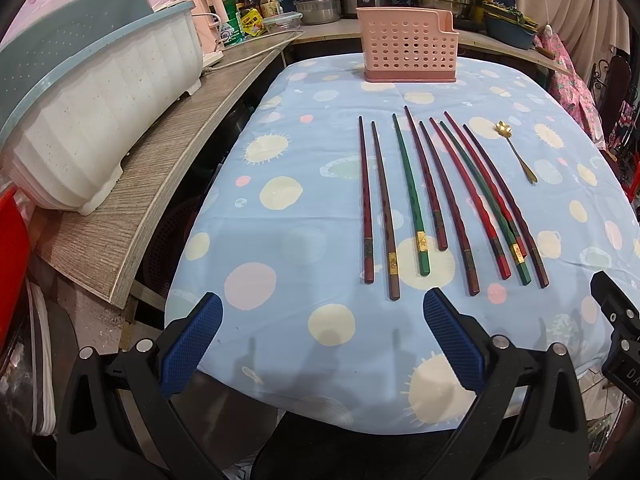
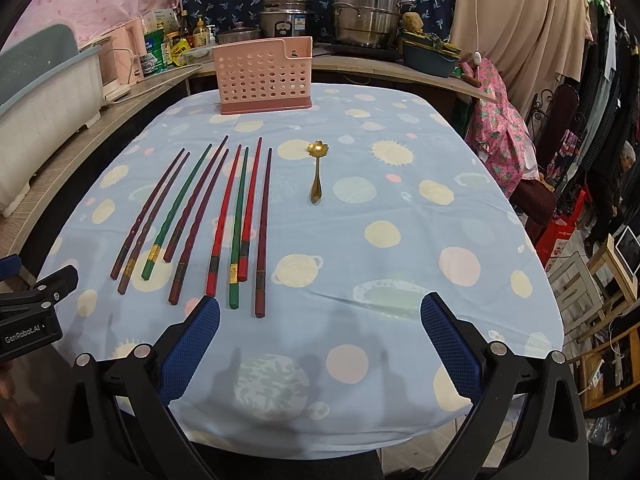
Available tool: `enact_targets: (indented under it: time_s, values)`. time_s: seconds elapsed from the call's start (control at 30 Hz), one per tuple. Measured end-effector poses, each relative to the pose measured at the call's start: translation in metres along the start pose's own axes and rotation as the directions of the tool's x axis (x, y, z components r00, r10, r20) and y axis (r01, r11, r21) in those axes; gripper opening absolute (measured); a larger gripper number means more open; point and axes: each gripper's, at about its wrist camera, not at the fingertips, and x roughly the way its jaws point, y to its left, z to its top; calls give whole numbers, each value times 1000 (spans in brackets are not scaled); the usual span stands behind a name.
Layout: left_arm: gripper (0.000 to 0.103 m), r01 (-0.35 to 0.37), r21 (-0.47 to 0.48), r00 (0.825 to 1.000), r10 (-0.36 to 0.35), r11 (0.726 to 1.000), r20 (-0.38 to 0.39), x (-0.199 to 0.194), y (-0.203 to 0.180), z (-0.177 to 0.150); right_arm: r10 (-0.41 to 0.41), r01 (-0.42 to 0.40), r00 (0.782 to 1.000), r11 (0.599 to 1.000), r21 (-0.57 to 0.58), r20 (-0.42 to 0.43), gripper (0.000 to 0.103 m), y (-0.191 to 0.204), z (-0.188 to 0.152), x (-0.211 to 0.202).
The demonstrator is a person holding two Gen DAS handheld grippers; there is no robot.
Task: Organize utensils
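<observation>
Several chopsticks [image 1: 420, 196] [image 2: 224, 216] in maroon, green and red lie side by side on the blue spotted tablecloth [image 1: 300, 216] [image 2: 400, 208]. A small gold spoon [image 1: 516, 152] [image 2: 317, 172] with a flower-shaped bowl lies to their right. A pink perforated utensil holder [image 1: 408, 48] [image 2: 264, 76] stands upright at the table's far edge. My left gripper [image 1: 322, 312] hovers open over the near edge, just short of the chopstick ends. My right gripper [image 2: 320, 312] is open too, near the rightmost chopsticks' ends, holding nothing.
A white and teal dish rack [image 1: 92, 120] [image 2: 44, 96] sits on a wooden shelf [image 1: 168, 168] to the left. Pots [image 2: 366, 12], bottles and a rice cooker [image 2: 284, 16] line the counter behind. Chairs and hanging clothes [image 2: 500, 132] crowd the right side.
</observation>
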Motion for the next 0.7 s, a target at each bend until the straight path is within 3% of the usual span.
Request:
enact_targets:
  time_s: [0.7]
  values:
    - [96,7,1,1000,-7,1000,-1,-2,-3,0,1,-1,1000,1000,0,2,96,1,0,-1]
